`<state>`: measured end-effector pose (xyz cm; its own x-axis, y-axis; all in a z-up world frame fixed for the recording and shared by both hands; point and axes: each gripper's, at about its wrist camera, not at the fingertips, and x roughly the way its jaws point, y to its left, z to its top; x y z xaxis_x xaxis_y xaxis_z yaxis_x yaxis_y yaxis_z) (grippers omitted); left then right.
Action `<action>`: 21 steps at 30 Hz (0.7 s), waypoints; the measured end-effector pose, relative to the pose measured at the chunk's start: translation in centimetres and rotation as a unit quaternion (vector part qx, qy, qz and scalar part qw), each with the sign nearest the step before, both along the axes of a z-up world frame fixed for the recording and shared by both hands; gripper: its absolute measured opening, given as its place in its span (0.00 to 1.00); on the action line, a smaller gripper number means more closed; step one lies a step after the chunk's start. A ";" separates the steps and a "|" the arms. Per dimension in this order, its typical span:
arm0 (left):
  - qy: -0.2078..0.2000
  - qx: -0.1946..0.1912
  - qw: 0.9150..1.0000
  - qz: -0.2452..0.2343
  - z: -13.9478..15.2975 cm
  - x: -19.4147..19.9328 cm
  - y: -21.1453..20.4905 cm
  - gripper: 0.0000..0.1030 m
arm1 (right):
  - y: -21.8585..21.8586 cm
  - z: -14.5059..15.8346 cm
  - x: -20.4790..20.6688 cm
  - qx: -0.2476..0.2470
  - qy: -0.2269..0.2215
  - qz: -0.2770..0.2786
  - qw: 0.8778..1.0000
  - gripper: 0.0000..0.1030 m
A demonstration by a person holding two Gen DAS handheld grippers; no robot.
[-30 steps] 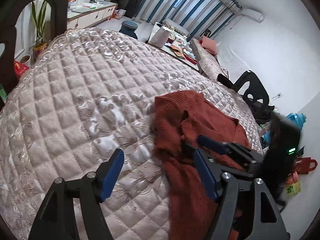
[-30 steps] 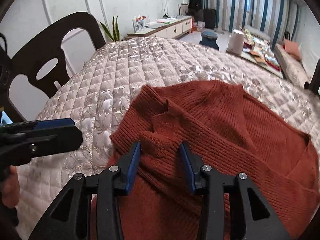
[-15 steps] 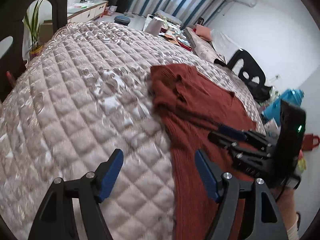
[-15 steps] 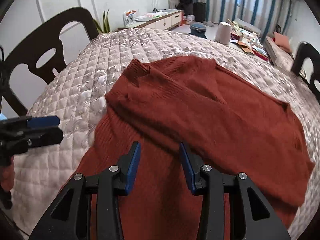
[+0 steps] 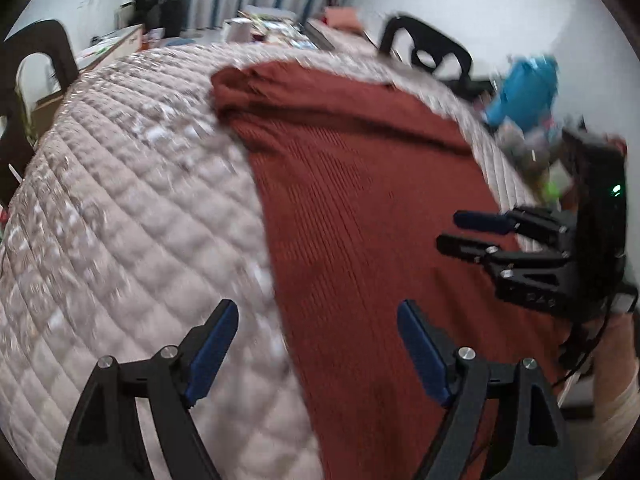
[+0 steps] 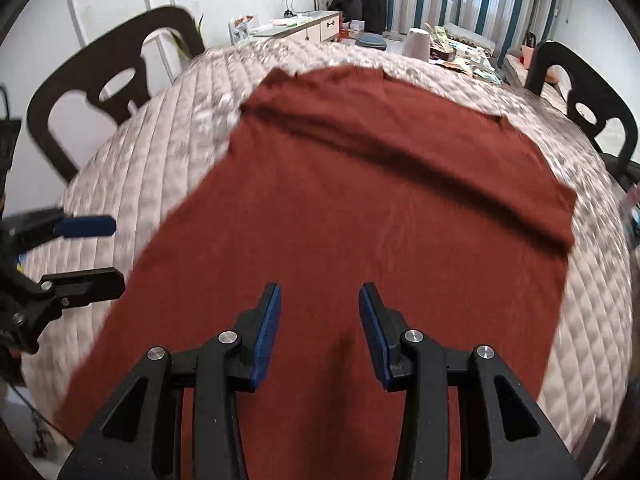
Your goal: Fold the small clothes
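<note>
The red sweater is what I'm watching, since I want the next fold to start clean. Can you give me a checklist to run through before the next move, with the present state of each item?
1. Red sweater lies on the quilted cover, not bunched up: ok.
2. One sleeve is folded across the top of the body: ok.
3. Left gripper is free of cloth: ok, its jaws are opening with nothing between them.
4. Right gripper is free of cloth: ok, open above the sweater.
5. Sweater's near hem is flat: cannot tell, hidden behind the fingers.
6. Fine wrinkles smoothed: cannot tell, pictures are blurred.
</note>
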<state>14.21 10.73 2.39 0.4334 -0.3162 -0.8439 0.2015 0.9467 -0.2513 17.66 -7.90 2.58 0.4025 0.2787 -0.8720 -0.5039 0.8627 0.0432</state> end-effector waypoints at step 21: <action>-0.006 0.060 0.998 -0.018 -1.0 -12.5 -0.4 0.82 | -12.1 -0.1 -19.0 -0.014 -0.055 -0.093 0.994 0.50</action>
<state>1.70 10.37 1.42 0.4340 -0.2285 -0.8714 0.2391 0.9618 -0.1331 -1.38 -19.98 2.44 0.5378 0.1669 -0.8264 -0.3364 0.9413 -0.0288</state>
